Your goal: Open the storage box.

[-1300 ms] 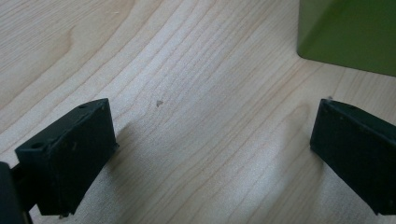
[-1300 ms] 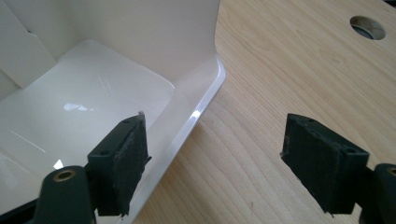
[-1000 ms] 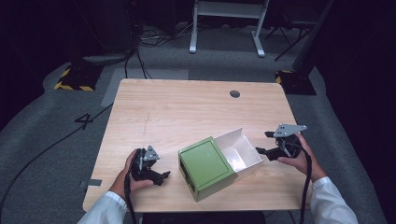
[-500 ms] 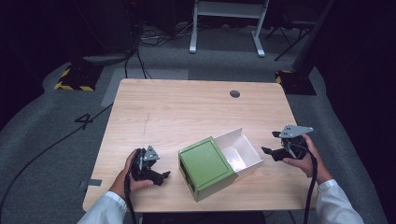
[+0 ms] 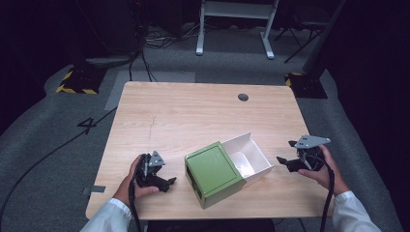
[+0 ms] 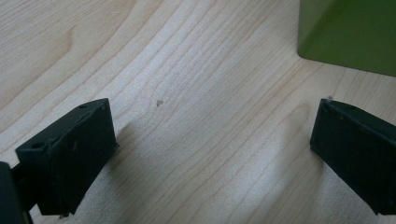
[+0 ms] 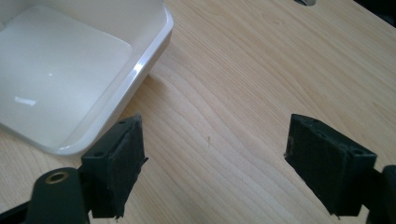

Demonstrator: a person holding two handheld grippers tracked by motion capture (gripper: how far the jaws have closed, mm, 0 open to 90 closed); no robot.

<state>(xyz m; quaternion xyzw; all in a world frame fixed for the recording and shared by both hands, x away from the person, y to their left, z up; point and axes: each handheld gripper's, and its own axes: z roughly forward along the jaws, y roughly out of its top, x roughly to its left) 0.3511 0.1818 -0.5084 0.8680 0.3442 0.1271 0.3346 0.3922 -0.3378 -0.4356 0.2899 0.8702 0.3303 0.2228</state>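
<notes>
Since the earlier frame, the right gripper point(image 5: 289, 163) had drawn slightly away from the white tray point(image 5: 255, 158), jaws spread wide and empty, just beside its rim. That tray stood pulled halfway out of the green sleeve point(image 5: 213, 173) near the table's point(image 5: 193, 111) front edge. It appeared light, stiff and glossy; the rim seemed the best hold. The left gripper point(image 5: 164, 182) rested wide open on the table, holding nothing.
</notes>
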